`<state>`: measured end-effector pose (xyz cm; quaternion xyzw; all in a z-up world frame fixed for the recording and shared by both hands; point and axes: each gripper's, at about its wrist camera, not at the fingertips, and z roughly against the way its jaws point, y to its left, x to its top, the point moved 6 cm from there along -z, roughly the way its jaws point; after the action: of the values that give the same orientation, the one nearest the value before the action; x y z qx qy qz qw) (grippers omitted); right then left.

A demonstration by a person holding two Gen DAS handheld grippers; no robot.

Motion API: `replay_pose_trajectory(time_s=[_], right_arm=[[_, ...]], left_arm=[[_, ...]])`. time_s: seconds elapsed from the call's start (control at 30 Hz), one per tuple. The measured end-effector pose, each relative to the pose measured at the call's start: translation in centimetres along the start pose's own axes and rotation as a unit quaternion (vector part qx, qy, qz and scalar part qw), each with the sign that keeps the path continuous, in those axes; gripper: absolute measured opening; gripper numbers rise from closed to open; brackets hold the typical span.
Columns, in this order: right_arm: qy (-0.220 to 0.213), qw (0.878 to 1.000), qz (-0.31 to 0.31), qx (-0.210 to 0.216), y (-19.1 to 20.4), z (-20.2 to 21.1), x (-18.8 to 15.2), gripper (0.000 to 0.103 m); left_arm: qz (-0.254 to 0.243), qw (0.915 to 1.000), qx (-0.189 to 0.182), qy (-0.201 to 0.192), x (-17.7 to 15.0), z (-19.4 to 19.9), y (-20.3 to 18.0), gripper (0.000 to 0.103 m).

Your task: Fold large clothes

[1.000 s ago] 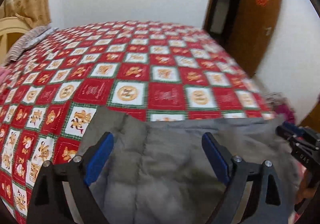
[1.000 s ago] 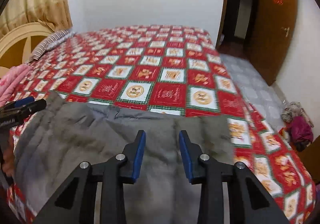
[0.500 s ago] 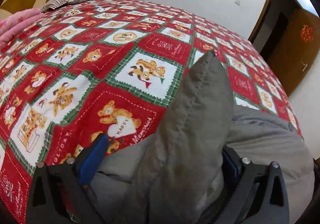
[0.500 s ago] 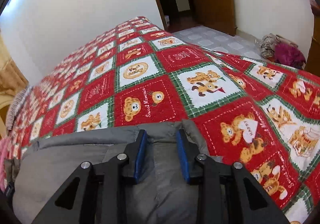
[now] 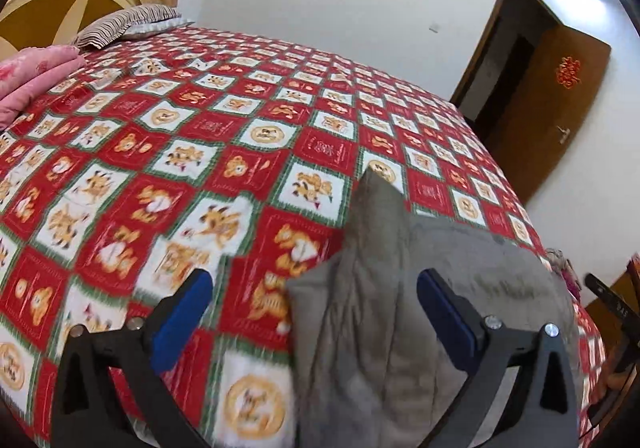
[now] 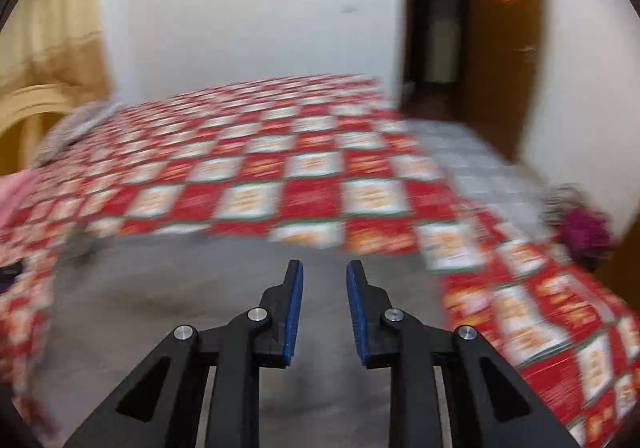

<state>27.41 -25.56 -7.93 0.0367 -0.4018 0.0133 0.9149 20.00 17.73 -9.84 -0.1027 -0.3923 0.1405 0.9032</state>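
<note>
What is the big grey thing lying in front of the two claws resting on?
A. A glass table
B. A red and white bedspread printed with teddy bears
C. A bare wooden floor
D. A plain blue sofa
B: the grey garment lies on the red and white teddy-bear bedspread, whose patterned squares spread out all around it in both wrist views.

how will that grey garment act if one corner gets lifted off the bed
The grey garment is probably floppy: it lies creased, with one fold peaking up. Its quilted stitching suggests padding, so likely bulky yet light, sagging from a single grip. On the quilt it would probably drag and bunch rather than slide flat.
</note>
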Motion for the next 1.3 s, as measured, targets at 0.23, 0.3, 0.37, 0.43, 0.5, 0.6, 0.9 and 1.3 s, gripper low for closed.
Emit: replay_pose_trajectory(time_s=[0.23, 0.3, 0.37, 0.43, 0.5, 0.6, 0.9, 1.3], right_arm=[[0.019, 0.999, 0.008, 0.049, 8.9, -4.4, -1.6, 0.023], [0.031, 0.999, 0.010, 0.019, 8.9, -7.5, -3.2, 0.023], [0.068, 0.998, 0.010, 0.014, 8.2, -11.6, -6.3, 0.022], [0.063, 0.997, -0.006, 0.033, 7.8, -11.9, -6.5, 0.022], [0.064, 0.997, -0.009, 0.041, 7.7, -11.9, -6.4, 0.022], [0.063, 0.996, -0.019, 0.052, 7.5, -11.9, -6.5, 0.022], [0.064, 0.996, -0.026, 0.060, 7.3, -12.7, -6.5, 0.022], [0.098, 0.988, -0.100, 0.071, 9.2, -11.5, -7.9, 0.022]], left_arm=[[0.055, 0.9971, -0.027, 0.044, -3.3, -2.9, 2.1, 0.103], [0.087, 0.9922, -0.057, 0.069, -4.7, -4.8, 2.3, 0.103], [0.106, 0.9858, -0.096, 0.088, -5.8, -6.1, 1.9, 0.103], [0.096, 0.9884, -0.098, 0.065, -6.2, -6.3, 1.4, 0.103], [0.079, 0.9875, -0.120, 0.065, -6.4, -6.5, 0.2, 0.103], [0.091, 0.9627, -0.237, 0.093, -6.4, -6.2, -2.2, 0.103], [0.079, 0.9544, -0.268, 0.106, -7.8, -8.0, -7.0, 0.041], [0.090, 0.9413, -0.323, 0.040, -4.3, -0.1, -10.8, 0.018]])
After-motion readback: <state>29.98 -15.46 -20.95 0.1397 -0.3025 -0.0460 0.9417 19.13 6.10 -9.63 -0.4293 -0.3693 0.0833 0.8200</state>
